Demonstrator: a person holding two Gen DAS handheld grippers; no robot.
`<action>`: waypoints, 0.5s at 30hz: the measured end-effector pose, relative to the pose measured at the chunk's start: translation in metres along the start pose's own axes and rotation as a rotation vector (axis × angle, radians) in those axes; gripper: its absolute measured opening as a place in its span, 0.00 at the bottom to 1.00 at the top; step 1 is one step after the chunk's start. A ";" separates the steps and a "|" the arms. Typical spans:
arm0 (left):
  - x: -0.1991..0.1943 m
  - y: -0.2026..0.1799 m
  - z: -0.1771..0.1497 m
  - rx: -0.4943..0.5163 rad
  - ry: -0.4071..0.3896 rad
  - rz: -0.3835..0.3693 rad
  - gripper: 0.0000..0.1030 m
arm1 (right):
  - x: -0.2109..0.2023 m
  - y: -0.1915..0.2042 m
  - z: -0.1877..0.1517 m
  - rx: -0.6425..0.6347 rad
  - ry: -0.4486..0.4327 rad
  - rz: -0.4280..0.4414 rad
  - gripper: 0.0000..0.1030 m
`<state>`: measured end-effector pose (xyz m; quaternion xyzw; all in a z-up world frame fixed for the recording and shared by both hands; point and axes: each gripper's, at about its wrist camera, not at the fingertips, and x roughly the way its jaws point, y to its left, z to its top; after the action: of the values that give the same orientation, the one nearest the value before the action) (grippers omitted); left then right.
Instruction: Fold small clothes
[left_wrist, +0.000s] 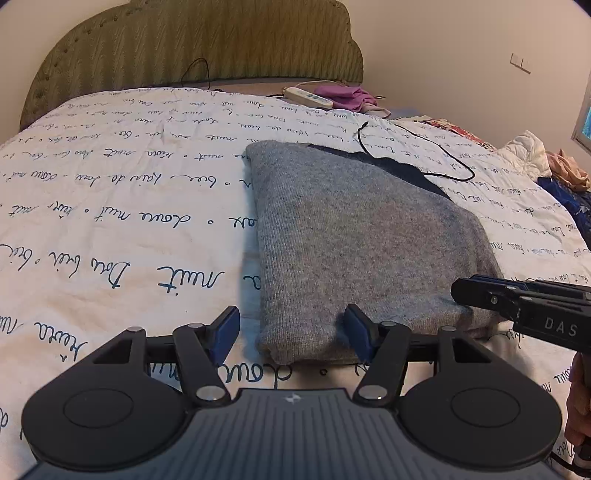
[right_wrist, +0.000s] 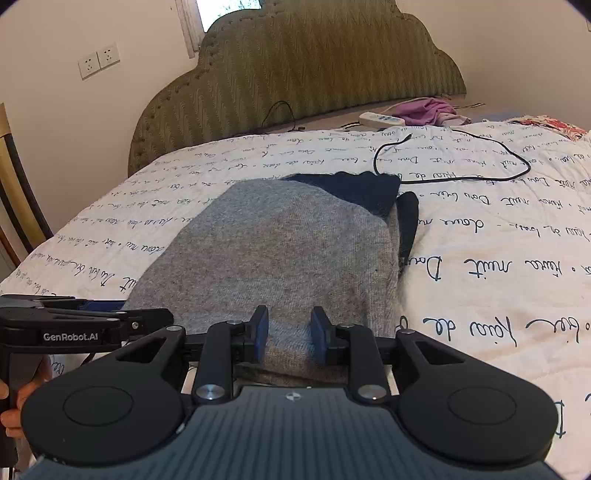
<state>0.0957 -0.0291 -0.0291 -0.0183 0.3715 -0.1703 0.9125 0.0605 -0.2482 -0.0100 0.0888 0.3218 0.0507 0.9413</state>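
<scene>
Left wrist view: left gripper (left_wrist: 291, 338) spread, level at sweater (left_wrist: 354, 236) edge.

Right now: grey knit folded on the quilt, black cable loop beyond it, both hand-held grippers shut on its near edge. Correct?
Not quite: neither is shut. The left hand-held gripper is wide open at the grey knit's near corner, and the right hand-held gripper is open over the near edge, as each wrist view shows. The cable and quilt are as stated.

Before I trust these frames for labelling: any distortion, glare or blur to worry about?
Left wrist view: fisheye bends the headboard, corners vignetted, the grey sweater sharp with a soft shadow along its left edge. Right wrist view: same bending, the window blown out white, quilt lettering readable.
</scene>
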 end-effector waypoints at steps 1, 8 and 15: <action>-0.002 -0.001 0.002 0.005 -0.008 0.005 0.60 | 0.000 -0.002 0.001 0.000 -0.001 -0.006 0.33; 0.000 -0.009 0.057 0.058 -0.117 0.033 0.74 | 0.018 -0.009 0.036 -0.014 -0.062 -0.060 0.38; 0.045 -0.027 0.055 0.136 -0.023 0.086 0.77 | 0.062 -0.030 0.042 0.013 0.011 -0.129 0.36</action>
<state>0.1555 -0.0739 -0.0150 0.0578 0.3490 -0.1556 0.9223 0.1359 -0.2734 -0.0200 0.0739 0.3326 -0.0116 0.9401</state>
